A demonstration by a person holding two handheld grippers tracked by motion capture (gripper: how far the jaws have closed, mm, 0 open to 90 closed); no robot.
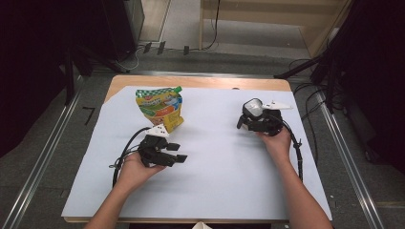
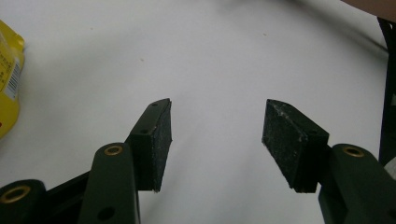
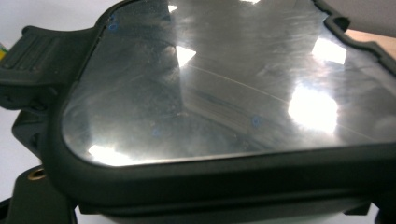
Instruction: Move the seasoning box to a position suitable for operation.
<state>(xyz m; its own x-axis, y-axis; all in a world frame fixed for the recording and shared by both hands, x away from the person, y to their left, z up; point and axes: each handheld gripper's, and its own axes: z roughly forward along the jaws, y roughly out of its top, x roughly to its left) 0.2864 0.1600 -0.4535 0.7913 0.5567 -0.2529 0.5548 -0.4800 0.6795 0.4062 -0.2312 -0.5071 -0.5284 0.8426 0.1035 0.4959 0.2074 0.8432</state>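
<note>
The box with the clear lid [image 3: 224, 93] is held at the table's far right, but the right gripper [image 1: 252, 125]'s jaws cannot be made out. The left gripper [image 1: 177, 152]'s jaws are kept apart, empty. The box should be kept level.

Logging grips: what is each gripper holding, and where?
Left gripper: nothing, jaws open. Right gripper: at the black-rimmed container by its near rim; actual clamping cannot be told.

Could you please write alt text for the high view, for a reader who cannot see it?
A person's two hands each hold a black gripper over a white table: the left gripper open beside a yellow pouch, the right gripper at a dark lidded container.
</note>
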